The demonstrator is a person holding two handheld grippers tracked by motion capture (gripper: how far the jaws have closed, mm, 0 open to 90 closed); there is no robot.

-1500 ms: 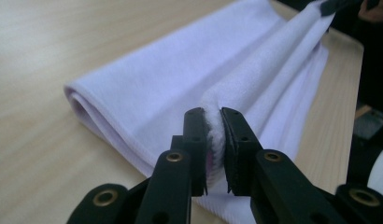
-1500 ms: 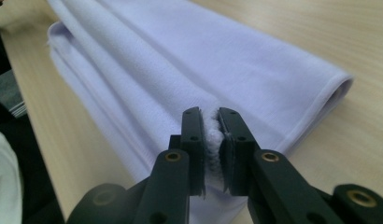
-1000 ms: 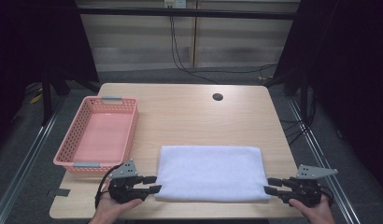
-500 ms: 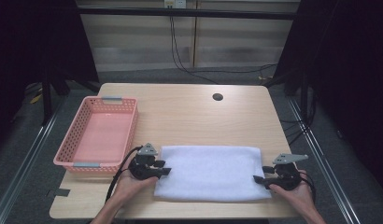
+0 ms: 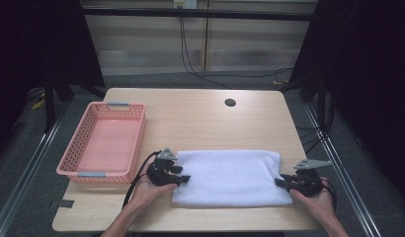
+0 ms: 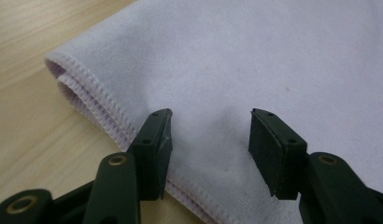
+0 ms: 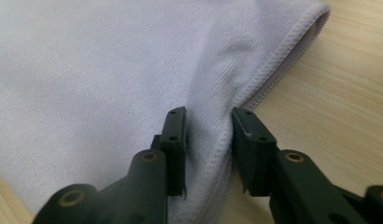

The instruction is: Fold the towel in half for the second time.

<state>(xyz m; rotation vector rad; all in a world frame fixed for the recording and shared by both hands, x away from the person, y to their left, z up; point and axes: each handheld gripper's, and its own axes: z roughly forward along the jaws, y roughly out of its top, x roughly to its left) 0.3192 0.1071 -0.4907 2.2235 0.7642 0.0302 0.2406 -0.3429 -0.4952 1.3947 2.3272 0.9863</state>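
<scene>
Dim room w/ dark curtains; pale wood table (image 5: 200,118). Folded white towel (image 5: 230,175) lies btw both claws. Left gripper (image 6: 210,135) has just been opening, jaws apart over towel edge. Right gripper (image 7: 208,135) has just been closing, pinching a towel fold. Pink basket (image 5: 72,170) beyond left claw.

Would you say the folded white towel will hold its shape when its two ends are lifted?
Probably not: the towel already puckers between the right gripper, so it looks soft and would likely sag. Its layered hems suggest the folds may slip apart. It seems light.
</scene>
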